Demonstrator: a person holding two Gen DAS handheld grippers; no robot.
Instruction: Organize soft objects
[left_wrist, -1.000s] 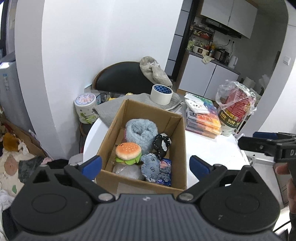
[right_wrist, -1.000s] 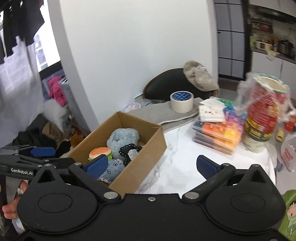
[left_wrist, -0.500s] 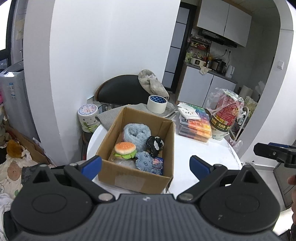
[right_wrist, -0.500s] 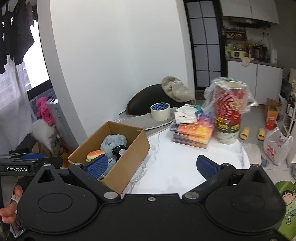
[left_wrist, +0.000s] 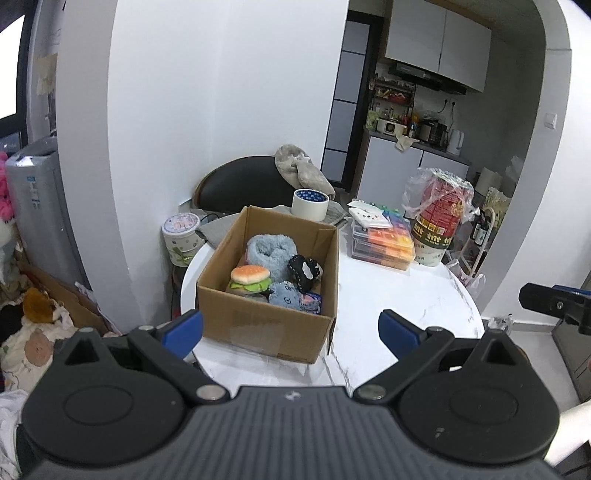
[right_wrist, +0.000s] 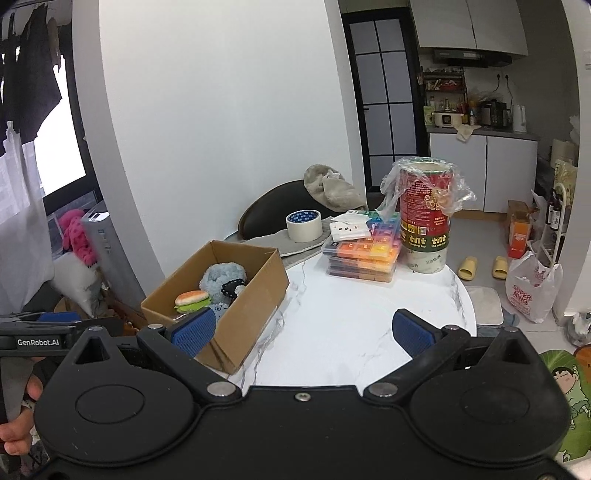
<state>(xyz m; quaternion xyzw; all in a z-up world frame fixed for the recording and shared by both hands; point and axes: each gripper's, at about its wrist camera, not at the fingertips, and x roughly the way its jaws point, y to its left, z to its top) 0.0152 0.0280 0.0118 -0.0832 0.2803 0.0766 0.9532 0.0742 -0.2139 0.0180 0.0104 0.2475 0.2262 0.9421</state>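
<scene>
A cardboard box (left_wrist: 266, 325) stands on the left part of the round white table (left_wrist: 399, 295). Inside lie a fluffy blue plush (left_wrist: 269, 251), a burger plush (left_wrist: 249, 278), a black-and-white plush (left_wrist: 304, 269) and a small blue plush (left_wrist: 286, 295). The box also shows in the right wrist view (right_wrist: 251, 310). My left gripper (left_wrist: 290, 328) is open and empty, held back from the box's near side. My right gripper (right_wrist: 303, 326) is open and empty, back from the table's near edge; its side shows in the left wrist view (left_wrist: 554, 301).
A tape roll (left_wrist: 310, 205), stacked coloured plastic cases (left_wrist: 382, 240) and a bagged red canister (left_wrist: 437, 221) stand at the table's back. A dark chair (left_wrist: 240, 188) with a beige cloth (left_wrist: 301, 171) is behind. Clutter lies on the floor left; slippers (right_wrist: 484, 267) and a bag (right_wrist: 532, 291) lie right.
Both grippers have pulled back and up from the table, so the box and table look smaller and farther. Both stay open and empty.
</scene>
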